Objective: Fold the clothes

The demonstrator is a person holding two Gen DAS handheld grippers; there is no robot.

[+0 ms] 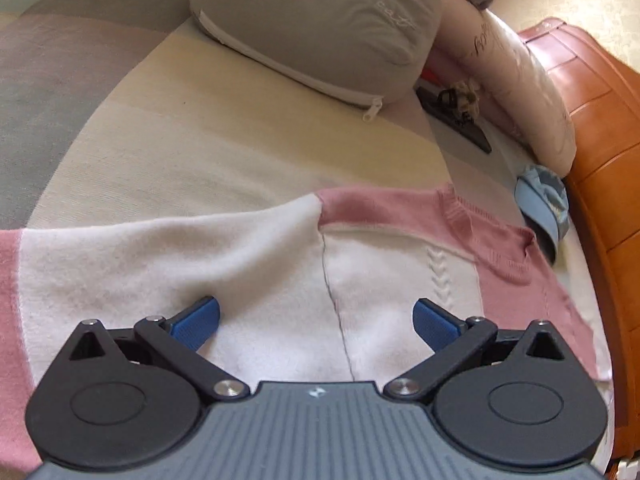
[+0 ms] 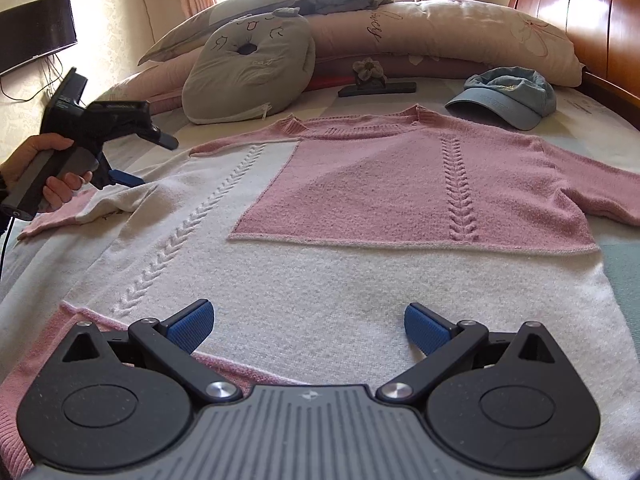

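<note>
Sweater: one pink-and-white knit sweater (image 2: pixel 360 216) lay spread flat on the bed (image 2: pixel 616 272), neckline toward the pillows, one pink sleeve stretched out to the right side of the right wrist view.
Sleeve on the other side: white with a pink cuff, rumpled beside the left gripper (image 2: pixel 132 178).
Left gripper: its blue fingers (image 1: pixel 196 322) stood wide apart over the white knit at the shoulder seam, grasping nothing; a hand (image 2: pixel 52 168) held its handle.
Right gripper (image 2: pixel 310 326): fingers spread wide, released, poised over the white lower half of the sweater near the hem.
Containers: I could not make out any in either view.
Cap: one blue cap (image 2: pixel 508 96) lay on the bed just beyond the sweater's pink shoulder.
Cushion: one grey cat-face cushion (image 2: pixel 252 68) stood near the neckline.
Pillows: long pale pillows (image 2: pixel 460 32) lay along the wooden headboard (image 2: pixel 580 4); exact count unclear.
Dark flat item: one (image 2: pixel 378 89), topped by a small flower-like piece, lay between cushion and cap.
Screen: one dark screen (image 2: pixel 36 28) hung on the wall.
</note>
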